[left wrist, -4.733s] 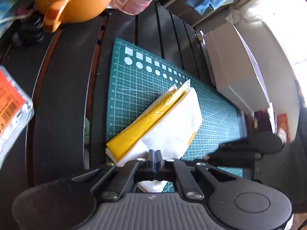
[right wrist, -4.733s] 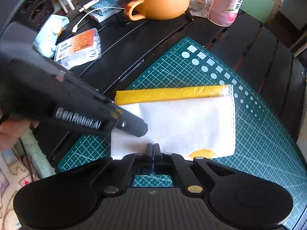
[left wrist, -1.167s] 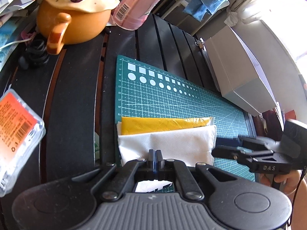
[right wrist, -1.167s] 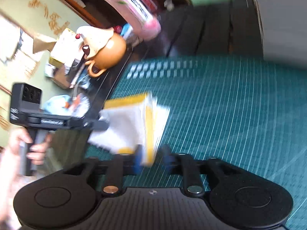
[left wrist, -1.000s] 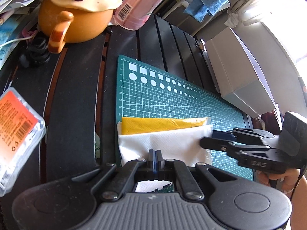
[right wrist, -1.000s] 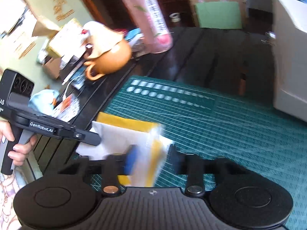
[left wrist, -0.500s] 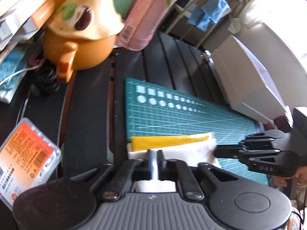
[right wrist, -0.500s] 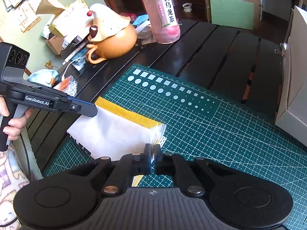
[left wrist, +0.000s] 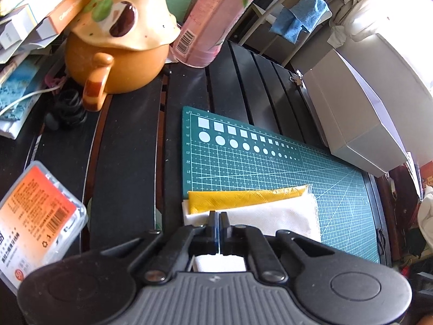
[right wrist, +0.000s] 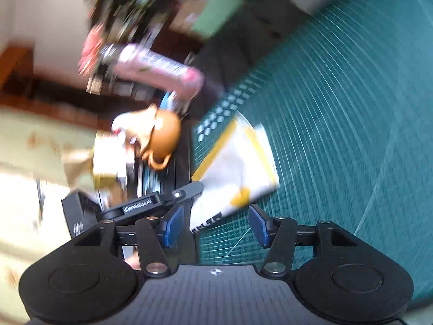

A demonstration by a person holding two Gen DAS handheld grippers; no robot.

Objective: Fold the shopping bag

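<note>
The shopping bag (left wrist: 273,214) lies folded into a short white packet with a yellow strip along its far side, at the near left of the green cutting mat (left wrist: 270,159). My left gripper (left wrist: 217,216) is shut, and its tips rest on the bag's near left edge. The right wrist view is blurred and rolled. There the bag (right wrist: 235,168) lies just ahead of my right gripper (right wrist: 216,224), whose jaws are opening. Its blue pads (right wrist: 173,224) stand apart on either side of the bag's near end without pressing it. The left gripper (right wrist: 196,187) shows at the bag's corner.
An orange teapot (left wrist: 116,62) and a pink bottle (left wrist: 213,19) stand at the back of the black slatted table (left wrist: 130,162). A white box (left wrist: 351,113) borders the mat on the right. A clear case with an orange label (left wrist: 35,216) lies at the left.
The right gripper laid the bag's end over, let go and opened, then rolled and drew back out of the left wrist view. The bag now lies shorter. The left gripper has kept its place.
</note>
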